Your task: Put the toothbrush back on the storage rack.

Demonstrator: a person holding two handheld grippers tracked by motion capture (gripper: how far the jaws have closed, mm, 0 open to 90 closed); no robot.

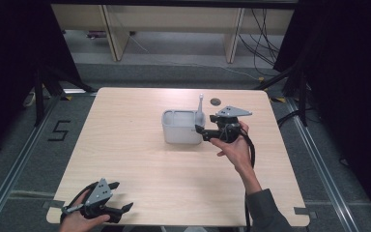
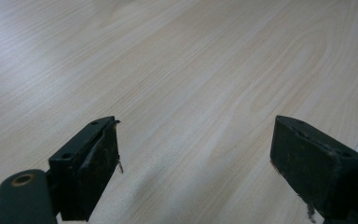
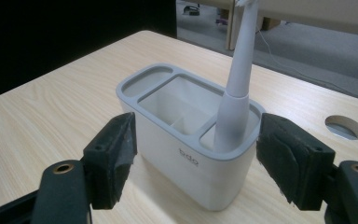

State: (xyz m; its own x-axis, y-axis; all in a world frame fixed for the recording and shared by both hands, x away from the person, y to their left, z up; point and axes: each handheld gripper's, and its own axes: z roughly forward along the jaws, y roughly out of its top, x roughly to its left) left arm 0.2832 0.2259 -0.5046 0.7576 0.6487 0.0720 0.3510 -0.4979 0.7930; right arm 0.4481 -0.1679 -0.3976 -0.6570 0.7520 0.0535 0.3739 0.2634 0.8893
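Grey holder (image 1: 181, 127) stands right of the table's (image 1: 125, 145) centre, a white toothbrush (image 3: 235, 93) upright in its end compartment. Right gripper (image 3: 196, 158), jaws apart, flanks the holder without touching, as its own view reveals. Left gripper (image 2: 196, 158) is open over bare wood at the near-left corner.

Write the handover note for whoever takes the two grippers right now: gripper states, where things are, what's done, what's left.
Right gripper: open, jaws either side of the holder's end, pads not pressing.
Left gripper: open and holding nothing, at the table's near left corner.
White holder: upright, right of the table's centre.
Toothbrush: stands tilted in the holder's end compartment nearest the right gripper.
Done: brush sits in the holder.
Left: probably only to draw the right gripper back clear of the holder.
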